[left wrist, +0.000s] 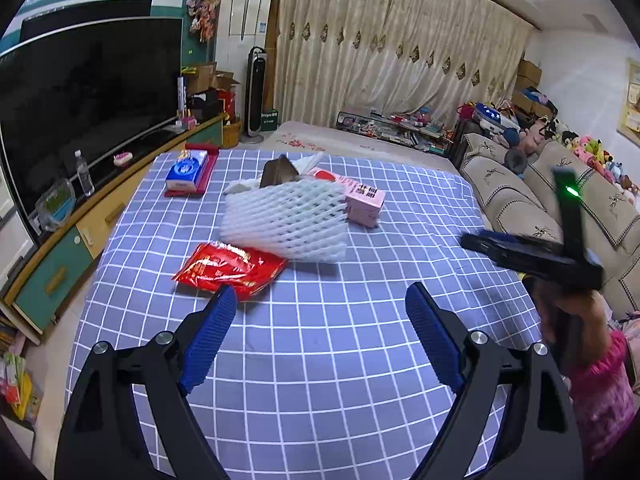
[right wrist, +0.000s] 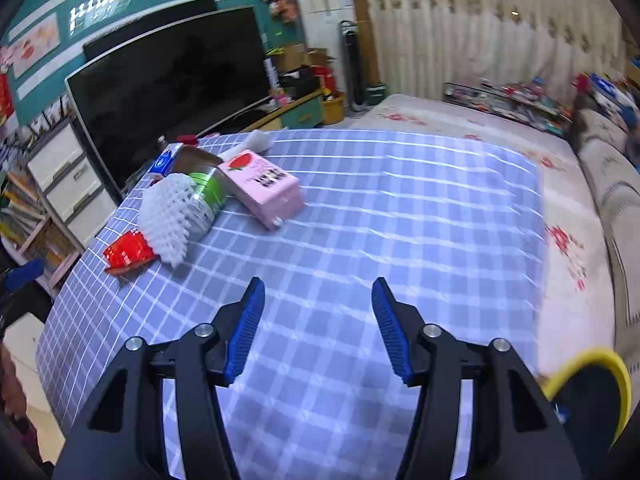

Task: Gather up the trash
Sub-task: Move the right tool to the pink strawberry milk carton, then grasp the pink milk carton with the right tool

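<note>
A blue-and-white checked cloth (left wrist: 320, 360) covers the table, with a large dark television (left wrist: 80, 92) on a long low cabinet (left wrist: 60, 264) to its left and a beige sofa (left wrist: 540, 200) piled with soft toys to its right; heavy cream curtains (left wrist: 380, 40) hang behind. At the cloth's far left corner a blue tissue pack (left wrist: 187, 171) rests on a red tray (left wrist: 200, 178), well apart from the trash. The trash lies in a loose cluster toward the far left of the cloth: a white foam fruit net (left wrist: 286, 220), its long axis running from near right to far left, overlaps the far edge of a flat red foil wrapper (left wrist: 230, 266); in the right wrist view the net is seen sleeved over a green-labelled can (right wrist: 206, 196) lying on its side. A pink carton (left wrist: 362, 200) lies touching the net's far right end, on its side, its long axis pointing from far left toward near right. Nothing stands between either tool and the cluster. The left gripper (left wrist: 320, 304) hangs over bare cloth just short of the wrapper, spread wide and holding nothing. The right gripper (right wrist: 318, 292) is about half spread, also empty, over open cloth well right of the trash. A yellow-rimmed dark container (right wrist: 592, 384) shows at the near right edge.
</note>
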A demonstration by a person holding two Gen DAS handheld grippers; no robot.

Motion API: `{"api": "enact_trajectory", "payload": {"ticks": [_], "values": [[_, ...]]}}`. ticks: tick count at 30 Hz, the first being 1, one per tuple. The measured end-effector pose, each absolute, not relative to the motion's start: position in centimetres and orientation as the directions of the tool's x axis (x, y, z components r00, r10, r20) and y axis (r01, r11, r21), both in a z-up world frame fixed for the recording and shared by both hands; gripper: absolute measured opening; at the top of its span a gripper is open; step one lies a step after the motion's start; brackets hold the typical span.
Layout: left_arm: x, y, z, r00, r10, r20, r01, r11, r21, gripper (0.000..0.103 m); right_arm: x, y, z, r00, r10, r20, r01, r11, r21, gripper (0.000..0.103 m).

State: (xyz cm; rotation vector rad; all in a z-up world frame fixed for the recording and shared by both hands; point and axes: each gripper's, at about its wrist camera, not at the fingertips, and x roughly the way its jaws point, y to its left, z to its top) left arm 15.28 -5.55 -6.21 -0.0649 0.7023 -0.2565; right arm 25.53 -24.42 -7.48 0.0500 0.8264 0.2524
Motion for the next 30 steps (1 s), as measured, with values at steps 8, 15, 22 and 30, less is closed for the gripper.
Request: {"api": "enact_trajectory", "payload": {"ticks": [8, 15, 22, 30], "values": [[15.8, -7.0, -7.5, 0.705, -0.265, -0.658, 0.229, 0.963, -0.143, 0.086, 32.9, -19.0, -9.9, 0.614, 0.259, -0.746, -0.305, 0.949, 0.078, 0.067], [16.3, -6.5, -8.3, 0.693, -0.264, -0.671, 0.212, 0.964, -0.16, 0.086, 36.0, -17.7, -10.1, 0.631, 0.239, -0.738, -0.331, 0.944, 0.024, 0.077], [16.4, -6.1, -8.6, 0.69, -0.258, -0.676, 0.204, 0.966, -0.16, 0.086, 38.8, -16.2, -11.6, 0.577, 0.283, -0.767, -0.412, 0.911, 0.026, 0.077], [16.1, -6.2, -9.2, 0.678, -0.257, -0.688, 0.201, 0.966, -0.162, 0.087, 38.9, -15.5, -12.1, 0.565, 0.275, -0.778, -0.418, 0.908, 0.018, 0.054]]}}
